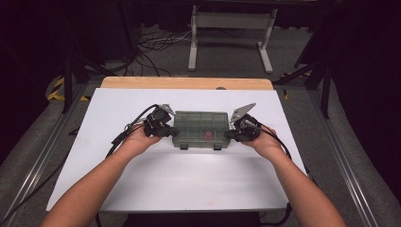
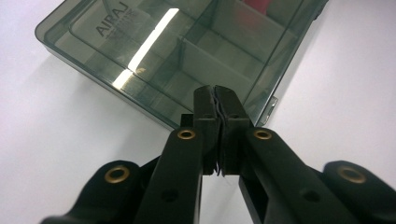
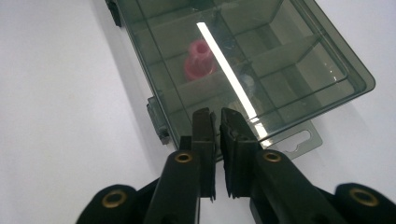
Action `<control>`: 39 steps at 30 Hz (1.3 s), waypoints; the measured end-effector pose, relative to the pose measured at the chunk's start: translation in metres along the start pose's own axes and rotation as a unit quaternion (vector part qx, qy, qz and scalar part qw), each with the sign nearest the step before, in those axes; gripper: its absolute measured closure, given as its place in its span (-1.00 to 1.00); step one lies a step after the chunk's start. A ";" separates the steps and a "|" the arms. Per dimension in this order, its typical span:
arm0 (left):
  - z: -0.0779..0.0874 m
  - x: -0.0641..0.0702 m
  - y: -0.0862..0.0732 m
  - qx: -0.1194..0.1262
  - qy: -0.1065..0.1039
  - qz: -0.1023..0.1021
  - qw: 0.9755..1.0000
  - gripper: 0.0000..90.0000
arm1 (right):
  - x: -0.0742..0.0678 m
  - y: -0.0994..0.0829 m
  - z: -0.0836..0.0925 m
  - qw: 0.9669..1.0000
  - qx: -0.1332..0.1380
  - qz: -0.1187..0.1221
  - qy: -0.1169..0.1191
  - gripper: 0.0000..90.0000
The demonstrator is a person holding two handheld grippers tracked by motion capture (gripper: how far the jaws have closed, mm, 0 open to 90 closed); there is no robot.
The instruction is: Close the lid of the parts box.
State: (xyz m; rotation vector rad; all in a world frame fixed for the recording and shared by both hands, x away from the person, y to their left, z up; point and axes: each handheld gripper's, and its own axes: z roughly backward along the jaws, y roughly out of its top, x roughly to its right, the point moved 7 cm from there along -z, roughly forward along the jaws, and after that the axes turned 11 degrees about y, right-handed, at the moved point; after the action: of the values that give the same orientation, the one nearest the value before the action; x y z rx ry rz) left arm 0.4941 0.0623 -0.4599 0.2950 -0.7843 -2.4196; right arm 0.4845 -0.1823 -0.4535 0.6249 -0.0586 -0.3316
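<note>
Smoky organizer box [image 1: 200, 128] between 2 closed tools; pink piece [image 3: 199, 59] sharp from right gripper view.

Smoky translucent compartment box [image 1: 201, 128], lid closed, flat on the white table, long side facing the person, two latches on its near edge, small pink piece [image 3: 200, 59] inside one compartment
</note>
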 end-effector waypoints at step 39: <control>0.095 0.008 -0.015 0.294 0.045 0.050 0.954 -0.96 | -0.042 0.020 0.074 0.970 0.235 0.016 -0.068 -0.94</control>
State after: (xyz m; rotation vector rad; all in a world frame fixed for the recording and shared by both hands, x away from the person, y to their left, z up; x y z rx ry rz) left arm 0.4452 0.1123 -0.3926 0.5726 -1.4287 -2.0120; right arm 0.4389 -0.1950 -0.3802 1.0687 -0.2847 -0.3318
